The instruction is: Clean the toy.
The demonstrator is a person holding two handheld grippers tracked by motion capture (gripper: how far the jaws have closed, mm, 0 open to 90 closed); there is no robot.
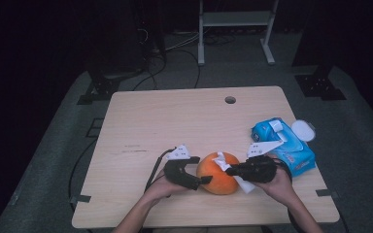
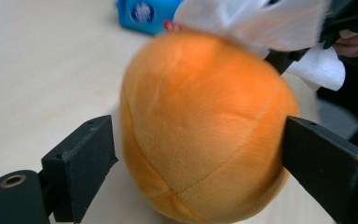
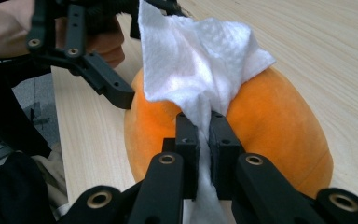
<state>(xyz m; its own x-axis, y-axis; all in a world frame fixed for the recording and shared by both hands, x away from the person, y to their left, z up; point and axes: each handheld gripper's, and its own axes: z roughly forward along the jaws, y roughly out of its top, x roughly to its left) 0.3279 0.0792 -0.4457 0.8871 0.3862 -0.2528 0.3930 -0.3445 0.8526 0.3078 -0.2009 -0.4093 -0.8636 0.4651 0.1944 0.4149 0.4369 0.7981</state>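
Two grippers meet at an orange ball (image 1: 218, 173) near the front edge of the table (image 1: 150, 121) in the high view. The left gripper (image 1: 205, 180) comes in from the ball's left, one jaw tip at its lower left side. The right gripper (image 1: 229, 170) reaches in from the right, with a white wipe (image 1: 220, 160) lying over the top of the ball and a further piece of it hanging below that gripper. A blue wipes pack (image 1: 284, 145), lid flipped open, lies just behind the right hand (image 1: 278, 183).

Seen from the left gripper view, the ball (image 2: 200, 135) sits between the two black jaws, which stand wide. The right-hand jaw touches the ball's side or very nearly so; the left-hand one stands just clear, with table showing in the gap. Neither presses in, so the jaws are spread around the ball and not clamped on it. The wipe (image 2: 279, 23) lies on the top of the ball, and the pack (image 2: 147, 14) is behind.

Along the right gripper (image 3: 204, 126) view, the jaws are pinched tight on the wipe (image 3: 196, 70), which fans out above them and drapes onto the ball (image 3: 270, 121). One jaw of the left gripper (image 3: 116, 93) rests at the ball's far left side.
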